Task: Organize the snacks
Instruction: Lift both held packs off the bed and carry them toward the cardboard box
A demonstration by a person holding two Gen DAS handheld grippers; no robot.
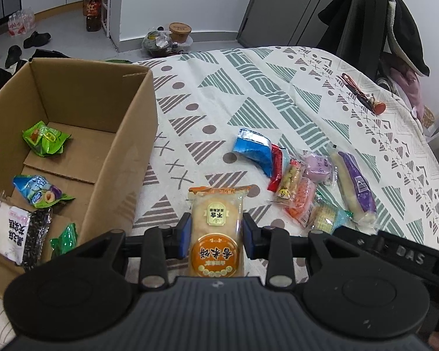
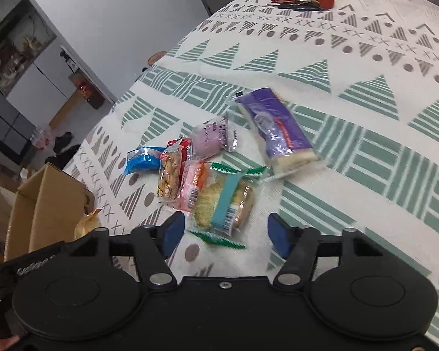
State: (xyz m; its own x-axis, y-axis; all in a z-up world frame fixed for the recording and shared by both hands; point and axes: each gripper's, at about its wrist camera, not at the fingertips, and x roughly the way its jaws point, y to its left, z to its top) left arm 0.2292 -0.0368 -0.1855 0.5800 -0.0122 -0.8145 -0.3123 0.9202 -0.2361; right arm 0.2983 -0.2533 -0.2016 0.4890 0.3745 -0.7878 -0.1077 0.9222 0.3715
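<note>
1. The left gripper [image 1: 216, 235] is clamped on a rice cracker packet [image 1: 216, 228], which is held above the patterned tablecloth [image 1: 248, 93] just right of the cardboard box [image 1: 125, 158].
2. The box's near right wall stands close beside the left finger (little side room there); the cloth ahead of the packet lies bare as far as the table's far edge.
3. The box holds a green packet [image 1: 45, 140], a blue-green packet [image 1: 41, 194] and a black-and-white packet [image 1: 17, 238].
4. The right gripper [image 2: 225, 231] is spread wide and holds nothing; a green-edged cookie packet [image 2: 225, 201] lies between and just ahead of its fingertips.
5. Beyond it the remaining snacks lie clustered, several overlapping: a purple bread packet [image 2: 277, 128], a pink packet [image 2: 213, 139] and a blue packet [image 2: 143, 159].
6. The right wrist view is motion-blurred, so packet print is unreadable; the box's lower corner is cut off behind the left gripper body.
</note>
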